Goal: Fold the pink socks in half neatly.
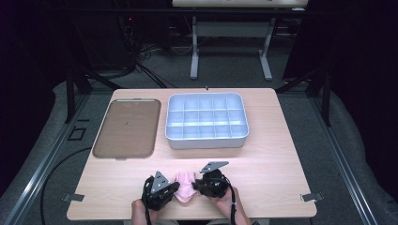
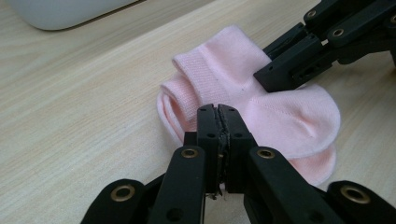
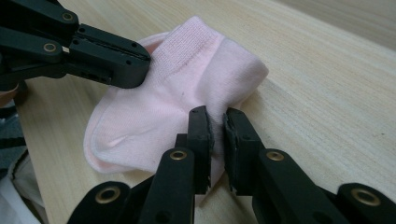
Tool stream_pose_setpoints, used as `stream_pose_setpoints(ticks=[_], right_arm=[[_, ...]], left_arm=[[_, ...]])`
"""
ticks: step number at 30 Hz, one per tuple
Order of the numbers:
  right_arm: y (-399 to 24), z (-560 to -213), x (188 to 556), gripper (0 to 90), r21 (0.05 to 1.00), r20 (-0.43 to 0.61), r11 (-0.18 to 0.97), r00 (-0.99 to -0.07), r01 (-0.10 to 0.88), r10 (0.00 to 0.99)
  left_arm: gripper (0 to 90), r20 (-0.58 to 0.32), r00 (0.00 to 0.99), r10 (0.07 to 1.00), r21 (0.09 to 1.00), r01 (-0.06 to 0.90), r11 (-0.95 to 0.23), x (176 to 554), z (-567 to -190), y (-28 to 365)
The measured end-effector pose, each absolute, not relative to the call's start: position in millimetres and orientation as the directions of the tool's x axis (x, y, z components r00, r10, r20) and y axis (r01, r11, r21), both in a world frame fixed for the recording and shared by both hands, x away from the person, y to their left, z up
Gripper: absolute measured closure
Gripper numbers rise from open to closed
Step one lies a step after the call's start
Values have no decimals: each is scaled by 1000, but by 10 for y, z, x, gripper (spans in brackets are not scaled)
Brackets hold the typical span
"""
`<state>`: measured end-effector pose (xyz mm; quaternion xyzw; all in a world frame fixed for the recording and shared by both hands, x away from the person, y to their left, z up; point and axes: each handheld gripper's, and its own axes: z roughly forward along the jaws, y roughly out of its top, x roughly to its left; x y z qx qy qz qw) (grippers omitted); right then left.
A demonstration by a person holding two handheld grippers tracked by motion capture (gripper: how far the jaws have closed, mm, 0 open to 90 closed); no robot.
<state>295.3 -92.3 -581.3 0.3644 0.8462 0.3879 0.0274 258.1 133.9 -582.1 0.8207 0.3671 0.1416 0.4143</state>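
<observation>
I had the pink sock [image 1: 185, 185] on the near edge of the table [image 1: 272, 159], lying crosswise between my claws, the left claw [image 2: 218, 122] pinched shut on its one edge and the right claw [image 3: 217, 133] nearly closed on the opposite edge

High view: above my side, facing forward and down across the table [image 1: 281, 140]. My two gripper views: close, low, facing each other across the pink sock [image 2: 261, 107].
</observation>
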Motion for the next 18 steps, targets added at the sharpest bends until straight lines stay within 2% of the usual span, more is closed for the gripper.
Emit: stream_pose_setpoints(ticks=[3,5,8,18], right_arm=[[-948,-5829,2961,830,682,258,417,-731,601,632],[-959,-5826,2958,835,682,255,421,-734,598,630],[-960,-5829,2948,838,688,264,409,-732,599,628],[-1062,-5722,2867,841,703,274,393,-735,594,621]], left_arm=[[887,-168,684,710,793,522,-315,2628,-5856,1418],[890,-190,681,707,792,532,-300,2633,-5866,1436],[891,-154,683,714,796,514,-320,2616,-5854,1403],[897,-154,700,698,789,512,-340,2637,-5832,1307]])
